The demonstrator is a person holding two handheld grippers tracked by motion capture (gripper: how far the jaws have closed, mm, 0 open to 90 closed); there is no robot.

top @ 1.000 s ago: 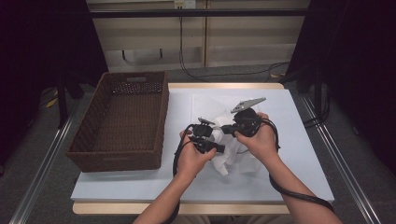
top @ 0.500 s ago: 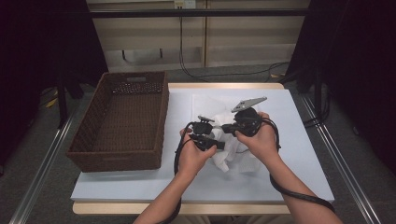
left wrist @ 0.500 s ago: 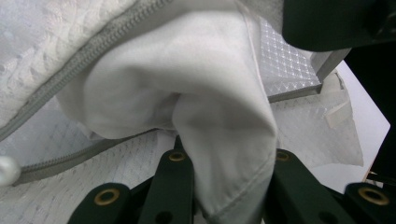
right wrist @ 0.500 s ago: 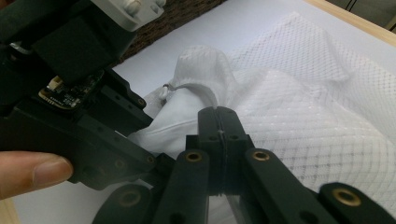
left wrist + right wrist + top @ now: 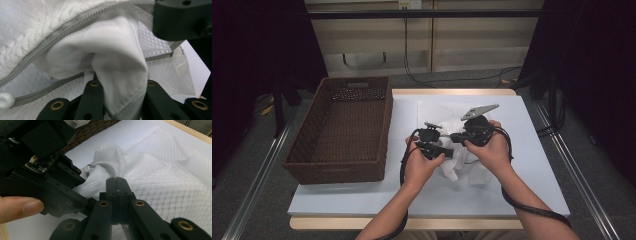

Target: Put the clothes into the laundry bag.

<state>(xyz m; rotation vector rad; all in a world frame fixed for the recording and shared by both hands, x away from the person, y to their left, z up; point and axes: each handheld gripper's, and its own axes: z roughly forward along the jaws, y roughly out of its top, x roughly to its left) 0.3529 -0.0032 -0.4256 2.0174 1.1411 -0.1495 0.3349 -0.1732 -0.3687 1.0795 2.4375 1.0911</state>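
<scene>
Garment transfer into mesh laundry bag, mid-table.

High view: left gripper (image 5: 447,151) and right gripper (image 5: 454,137) meet over mesh bag (image 5: 437,112), beside basket (image 5: 339,131). Left gripper view: jaws part-open, pinching white cloth (image 5: 110,62) at zipper (image 5: 75,23). Right gripper view: jaws closed, apparently clamping mesh. Keep opening taut; feed cloth inward.

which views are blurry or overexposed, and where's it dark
High view: sharp and evenly lit on the table, dark along both side edges. Left gripper view: the white cloth and zipper sit very close and soft, with bright fabric washing out at top left. Right gripper view: the mesh bag is fairly sharp, while the left gripper up close is dark and blurred.
</scene>
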